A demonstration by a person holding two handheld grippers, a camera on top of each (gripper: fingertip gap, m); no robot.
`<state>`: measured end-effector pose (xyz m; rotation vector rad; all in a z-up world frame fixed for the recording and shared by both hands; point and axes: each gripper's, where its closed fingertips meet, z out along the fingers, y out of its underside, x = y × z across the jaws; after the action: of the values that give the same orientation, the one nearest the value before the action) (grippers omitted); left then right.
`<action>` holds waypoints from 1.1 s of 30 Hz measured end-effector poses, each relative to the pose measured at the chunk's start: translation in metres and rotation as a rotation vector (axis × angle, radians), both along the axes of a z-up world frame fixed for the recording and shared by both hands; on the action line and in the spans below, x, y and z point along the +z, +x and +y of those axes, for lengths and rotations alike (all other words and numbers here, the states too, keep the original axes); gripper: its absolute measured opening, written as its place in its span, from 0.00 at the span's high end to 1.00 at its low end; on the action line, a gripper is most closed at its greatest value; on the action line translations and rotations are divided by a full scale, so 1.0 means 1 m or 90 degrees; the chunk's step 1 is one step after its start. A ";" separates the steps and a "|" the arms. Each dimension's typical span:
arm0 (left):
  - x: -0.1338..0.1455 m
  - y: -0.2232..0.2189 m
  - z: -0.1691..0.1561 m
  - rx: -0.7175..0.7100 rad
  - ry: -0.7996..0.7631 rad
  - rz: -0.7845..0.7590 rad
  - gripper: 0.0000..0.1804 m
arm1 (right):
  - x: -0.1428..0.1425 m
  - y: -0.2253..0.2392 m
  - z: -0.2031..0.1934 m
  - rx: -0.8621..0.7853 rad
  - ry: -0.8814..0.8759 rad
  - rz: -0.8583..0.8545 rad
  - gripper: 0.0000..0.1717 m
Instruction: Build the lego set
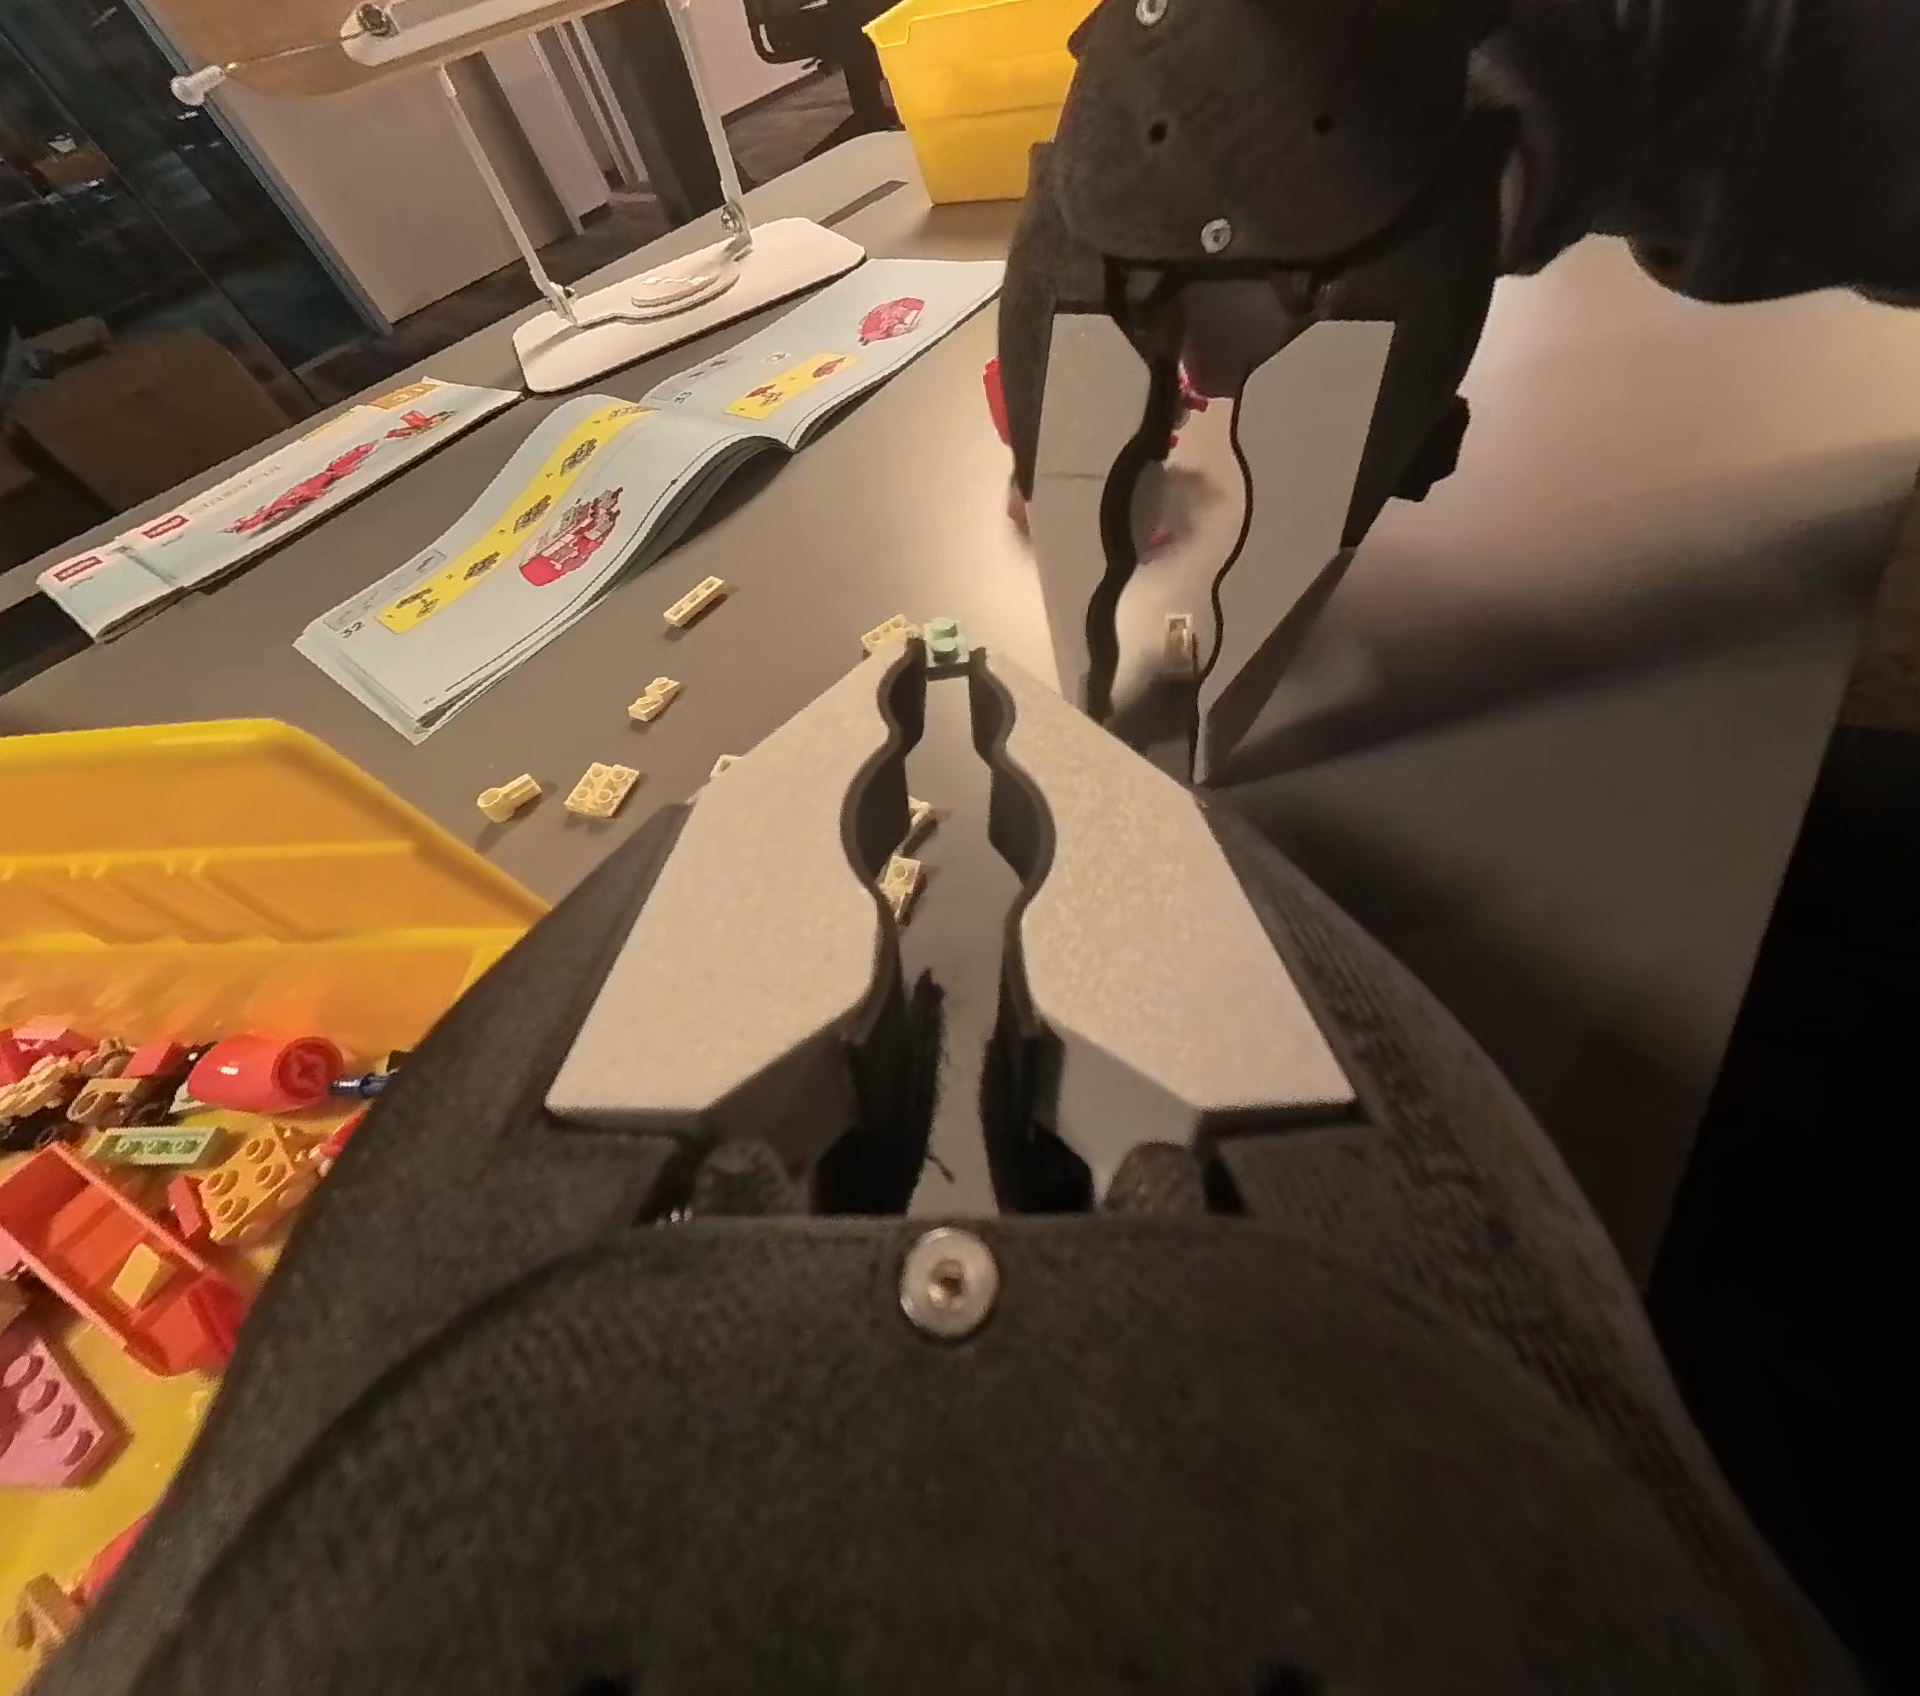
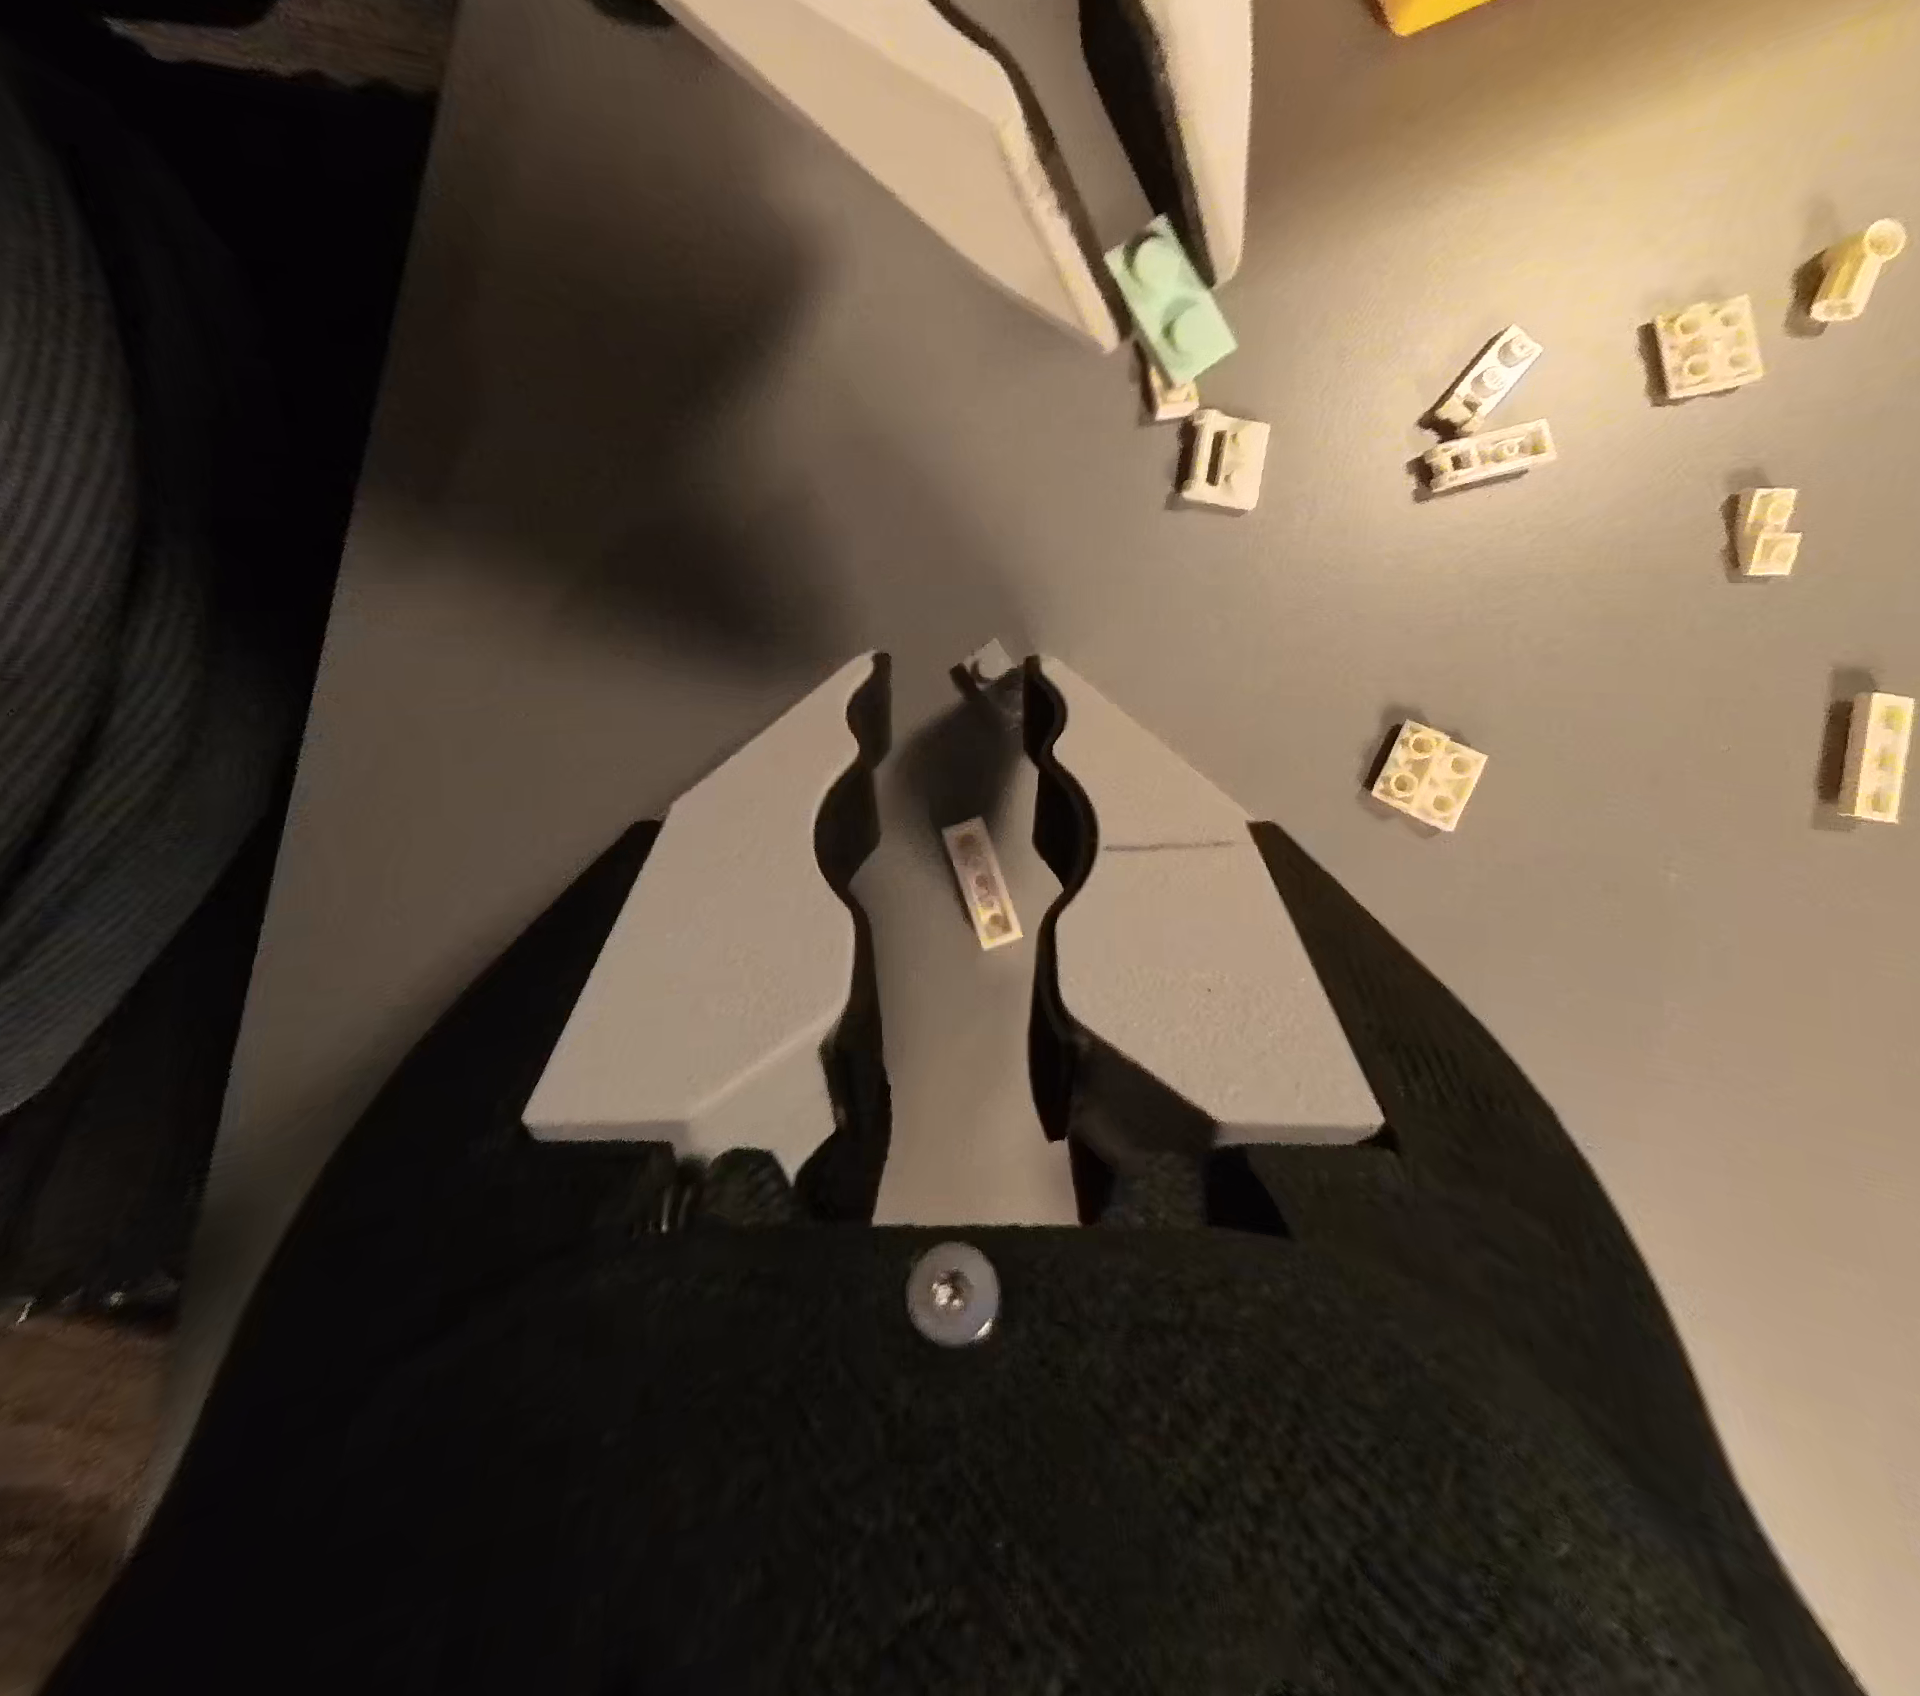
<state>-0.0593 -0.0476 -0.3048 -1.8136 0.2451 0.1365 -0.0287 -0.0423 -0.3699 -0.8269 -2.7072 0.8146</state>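
Only the left wrist view shows the room: open booklets (image 1: 582,503), a stand (image 1: 665,264) and yellow bins (image 1: 987,77) across its upper half, with dark glass at far left. The right wrist view looks straight down on the grey table (image 2: 644,358), where the left gripper (image 2: 1164,296), upper centre, pinches a green brick (image 2: 1169,306) at its tips. The right gripper (image 2: 956,670) stands spread at frame centre, a small grey piece (image 2: 987,675) beside its right fingertip, a tan plate (image 2: 982,883) on the table between its fingers, and tan bricks (image 2: 1704,358) scattered at right.

You are in an office: glass partition (image 1: 125,212), rolling chairs (image 1: 800,15), a bench (image 1: 852,503) with booklets (image 1: 582,524) and yellow bins (image 1: 997,88).
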 end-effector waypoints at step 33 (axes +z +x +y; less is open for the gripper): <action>0.001 -0.002 0.002 0.061 0.003 0.224 0.96 | 0.066 -0.033 -0.004 -0.344 -0.371 0.159 0.97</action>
<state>-0.0610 -0.0460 -0.3043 -1.7894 0.4054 0.5251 -0.0615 -0.0464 -0.3035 -1.3739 -1.8884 1.4553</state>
